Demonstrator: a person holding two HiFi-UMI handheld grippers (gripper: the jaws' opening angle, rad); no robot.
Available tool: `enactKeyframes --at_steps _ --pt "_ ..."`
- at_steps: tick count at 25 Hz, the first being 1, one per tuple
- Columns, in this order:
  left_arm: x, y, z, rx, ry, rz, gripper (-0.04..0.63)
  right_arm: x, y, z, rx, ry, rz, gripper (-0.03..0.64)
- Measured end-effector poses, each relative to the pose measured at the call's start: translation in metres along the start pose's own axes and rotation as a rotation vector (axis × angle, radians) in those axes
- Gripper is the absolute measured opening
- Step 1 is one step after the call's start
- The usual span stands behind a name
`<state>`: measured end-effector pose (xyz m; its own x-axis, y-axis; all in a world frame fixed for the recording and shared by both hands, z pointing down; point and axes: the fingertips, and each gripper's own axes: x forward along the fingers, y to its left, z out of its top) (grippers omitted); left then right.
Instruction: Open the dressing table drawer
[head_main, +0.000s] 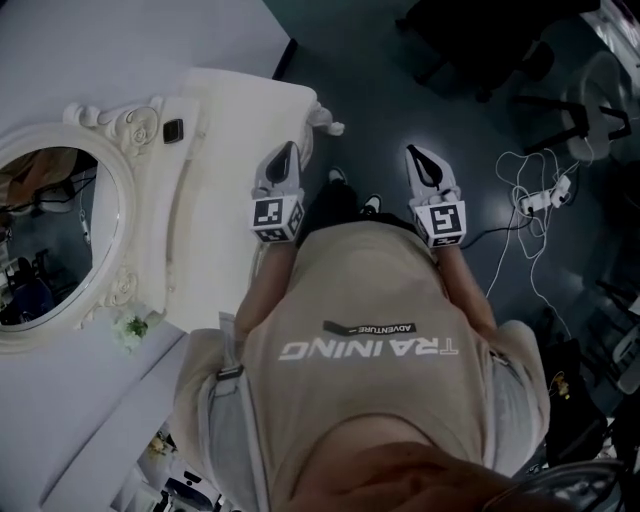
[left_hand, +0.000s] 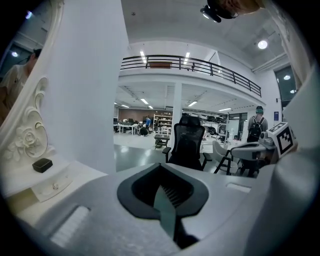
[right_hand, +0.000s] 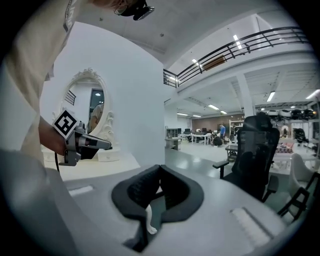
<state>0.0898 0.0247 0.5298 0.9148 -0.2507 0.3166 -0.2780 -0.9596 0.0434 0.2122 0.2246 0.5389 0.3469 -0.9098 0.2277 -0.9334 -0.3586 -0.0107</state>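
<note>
**Left gripper** (head_main: 290, 149): jaws pressed together, nothing between them. In the head view it sits at the table's front edge and points along that edge, not at it.

**Right gripper** (head_main: 415, 152): jaws likewise closed and empty. It hangs over the dark floor, parallel to the left gripper and well apart from the table.

**Table** (head_main: 238, 120): white, lying to the left of both grippers. Its long axis runs the way they point.

**Drawer**: no view shows it. Its front is presumably under the top's near edge, facing the person.

**Mirror** (head_main: 60, 235): oval, at the table's far side.

**Judgement**: the left hand is nearer. It must turn left and drop below the top to find the drawer front.
</note>
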Motion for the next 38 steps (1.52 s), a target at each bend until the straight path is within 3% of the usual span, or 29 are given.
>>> enactKeyframes --at_steps 10,13,19,24,35,38 --pt "0.048 0.036 -0.013 -0.062 0.007 0.025 0.006 0.062 -0.028 0.006 -0.027 0.037 0.004 0.003" --pt "0.059 0.057 -0.009 -0.087 0.002 0.056 0.006 0.094 -0.031 0.019 -0.061 0.058 0.042 0.003" --pt "0.046 0.121 -0.010 -0.146 -0.009 0.163 0.006 0.180 0.002 0.049 -0.121 0.042 0.182 0.003" --pt "0.020 0.166 -0.026 -0.201 -0.019 0.305 0.006 0.238 0.047 0.062 -0.178 0.028 0.339 0.003" --pt "-0.045 0.214 -0.050 -0.327 -0.006 0.634 0.006 0.294 0.156 0.061 -0.246 0.064 0.730 0.003" --pt "-0.048 0.226 -0.061 -0.420 0.000 0.687 0.006 0.307 0.175 0.057 -0.263 0.081 0.827 0.003"
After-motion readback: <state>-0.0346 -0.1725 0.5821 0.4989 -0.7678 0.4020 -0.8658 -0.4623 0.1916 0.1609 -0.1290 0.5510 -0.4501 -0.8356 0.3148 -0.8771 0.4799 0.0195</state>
